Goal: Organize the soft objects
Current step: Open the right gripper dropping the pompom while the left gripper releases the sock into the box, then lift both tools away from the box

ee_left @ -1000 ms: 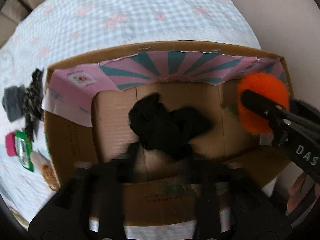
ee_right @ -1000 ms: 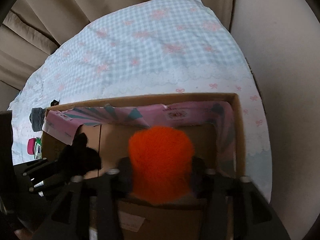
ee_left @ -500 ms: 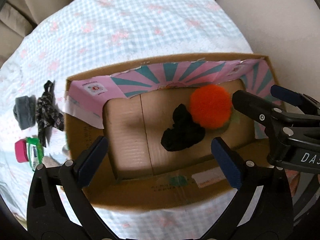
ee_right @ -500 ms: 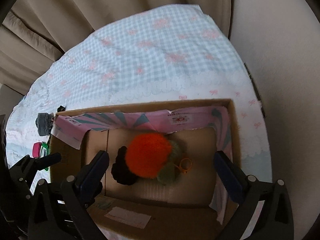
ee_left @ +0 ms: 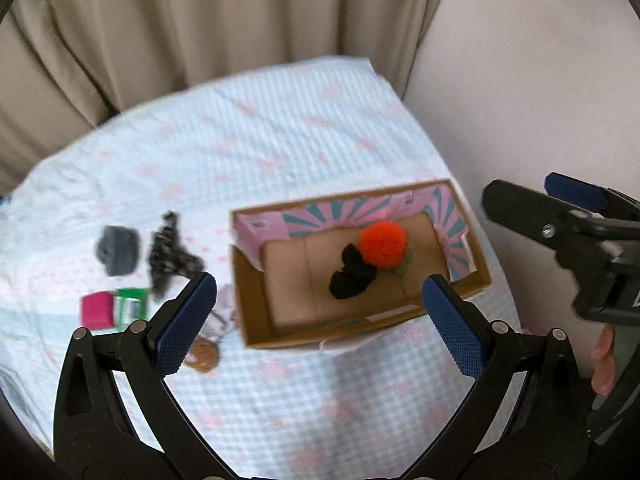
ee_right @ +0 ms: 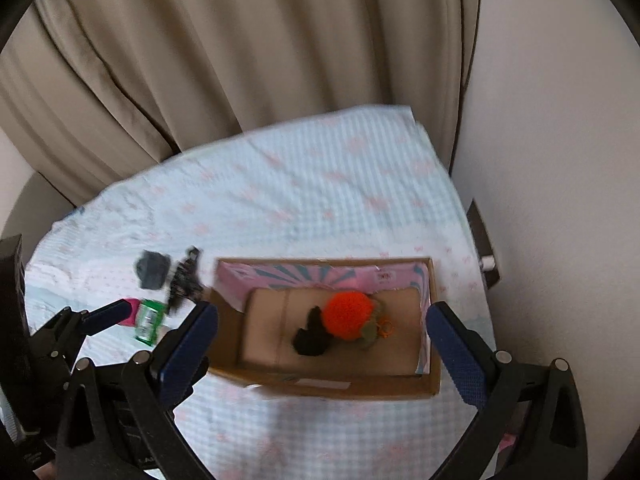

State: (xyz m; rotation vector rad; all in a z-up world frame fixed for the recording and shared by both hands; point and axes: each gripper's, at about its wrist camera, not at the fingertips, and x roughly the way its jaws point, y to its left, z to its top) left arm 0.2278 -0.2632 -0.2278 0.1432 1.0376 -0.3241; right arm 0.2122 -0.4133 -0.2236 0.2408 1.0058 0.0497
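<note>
Left tongs [ee_left: 318, 304]: spread wide, holding nothing, above the box's near-left corner.
Right tongs [ee_right: 320, 330]: likewise wide and bare, over the box [ee_right: 332, 388].
In box: orange pompom [ee_right: 346, 316], black cloth [ee_right: 310, 338].
Left of box: grey roll [ee_left: 118, 250], dark scarf [ee_left: 168, 254], on the surface [ee_left: 280, 152].
Advice: probably fetch these next; descend straight, pinch mid-bundle.

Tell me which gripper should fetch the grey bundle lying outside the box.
Left, probably. The left gripper is open and empty, nearer the grey bundle left of the cardboard box. The right gripper, also open, hangs over the box.
</note>
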